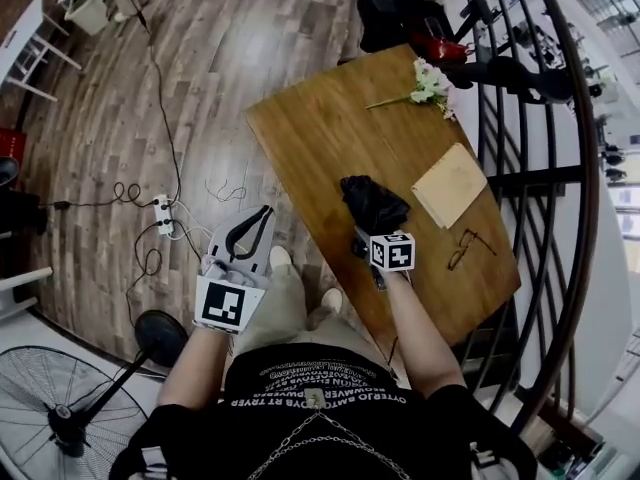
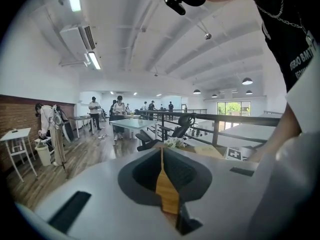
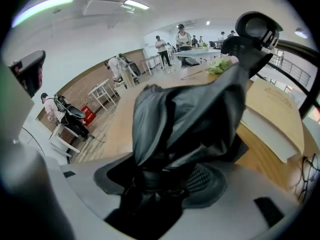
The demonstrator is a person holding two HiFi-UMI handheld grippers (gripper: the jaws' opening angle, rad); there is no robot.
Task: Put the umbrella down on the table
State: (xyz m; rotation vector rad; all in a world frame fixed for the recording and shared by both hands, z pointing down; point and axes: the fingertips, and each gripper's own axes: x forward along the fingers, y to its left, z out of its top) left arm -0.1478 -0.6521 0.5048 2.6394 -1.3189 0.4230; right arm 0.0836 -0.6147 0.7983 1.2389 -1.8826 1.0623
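The folded black umbrella point(image 1: 373, 204) hangs just over the wooden table point(image 1: 325, 133), near its front edge. My right gripper point(image 1: 366, 236) is shut on the umbrella's lower end and points steeply down; its marker cube point(image 1: 392, 252) faces the camera. In the right gripper view the umbrella point(image 3: 190, 109) fills the space between the jaws and rises away from them. Whether the umbrella touches the tabletop is hidden. My left gripper point(image 1: 262, 218) is off the table's left side above the floor, its jaws point(image 2: 161, 156) shut with nothing in them.
On the table lie a bunch of pale flowers point(image 1: 430, 83) at the far end, a tan book point(image 1: 449, 184) and a pair of glasses point(image 1: 462, 249) to the right of the umbrella. A dark railing point(image 1: 545, 178) runs along the table's right side. A power strip point(image 1: 163, 214) and cables lie on the floor at the left.
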